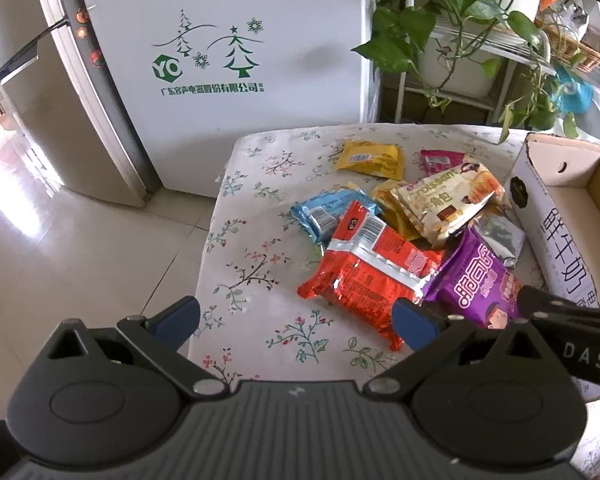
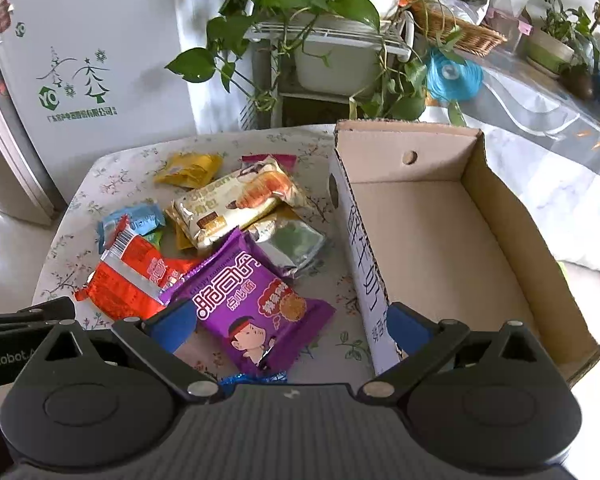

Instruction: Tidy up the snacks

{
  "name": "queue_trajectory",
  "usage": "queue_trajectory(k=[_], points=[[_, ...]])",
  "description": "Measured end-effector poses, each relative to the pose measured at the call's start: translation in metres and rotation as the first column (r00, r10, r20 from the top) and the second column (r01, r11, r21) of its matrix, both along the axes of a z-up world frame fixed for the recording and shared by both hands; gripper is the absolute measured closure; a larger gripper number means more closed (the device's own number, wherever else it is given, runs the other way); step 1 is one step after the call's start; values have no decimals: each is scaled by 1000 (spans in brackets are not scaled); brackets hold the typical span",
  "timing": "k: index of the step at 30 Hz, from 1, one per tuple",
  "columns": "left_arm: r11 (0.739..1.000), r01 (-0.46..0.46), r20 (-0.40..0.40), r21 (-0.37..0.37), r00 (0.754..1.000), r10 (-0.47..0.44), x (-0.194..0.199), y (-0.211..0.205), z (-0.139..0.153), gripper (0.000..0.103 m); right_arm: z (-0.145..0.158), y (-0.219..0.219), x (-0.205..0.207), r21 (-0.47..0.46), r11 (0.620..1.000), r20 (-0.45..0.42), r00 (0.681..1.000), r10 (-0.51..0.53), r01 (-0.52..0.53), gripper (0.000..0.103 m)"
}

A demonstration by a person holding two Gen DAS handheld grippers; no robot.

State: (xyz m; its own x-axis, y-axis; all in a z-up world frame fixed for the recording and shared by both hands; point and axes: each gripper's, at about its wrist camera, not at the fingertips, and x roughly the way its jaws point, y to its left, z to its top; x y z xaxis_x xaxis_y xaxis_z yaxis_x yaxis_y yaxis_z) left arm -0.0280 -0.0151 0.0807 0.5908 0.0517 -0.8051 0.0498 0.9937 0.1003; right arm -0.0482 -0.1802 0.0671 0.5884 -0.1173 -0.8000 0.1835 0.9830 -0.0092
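Observation:
A heap of snack packets lies on the flowered tablecloth (image 1: 260,272). It holds a red packet (image 1: 364,276) (image 2: 132,280), a purple packet (image 1: 476,284) (image 2: 256,308), a croissant packet (image 1: 448,200) (image 2: 236,204), a blue packet (image 1: 328,210) (image 2: 134,220), a silver packet (image 2: 292,246) and two yellow ones (image 1: 370,158) (image 2: 190,168). An open cardboard box (image 2: 436,236) (image 1: 556,216) stands right of the heap, with nothing inside. My left gripper (image 1: 296,320) hovers open near the red packet's front end. My right gripper (image 2: 290,326) is open over the purple packet.
A white fridge (image 1: 240,48) stands behind the table, a steel fridge (image 1: 40,100) to its left. Potted plants on a white rack (image 2: 328,36) and a wicker basket (image 2: 460,28) sit behind the box. A tiled floor (image 1: 80,240) lies left of the table.

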Motion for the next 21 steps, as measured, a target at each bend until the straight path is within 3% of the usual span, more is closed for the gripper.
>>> queue_trajectory(k=[21], points=[[1000, -21, -5, 22, 1000, 21, -3, 2, -6, 4, -3, 8, 2, -16, 999, -46, 998, 32, -33, 0]])
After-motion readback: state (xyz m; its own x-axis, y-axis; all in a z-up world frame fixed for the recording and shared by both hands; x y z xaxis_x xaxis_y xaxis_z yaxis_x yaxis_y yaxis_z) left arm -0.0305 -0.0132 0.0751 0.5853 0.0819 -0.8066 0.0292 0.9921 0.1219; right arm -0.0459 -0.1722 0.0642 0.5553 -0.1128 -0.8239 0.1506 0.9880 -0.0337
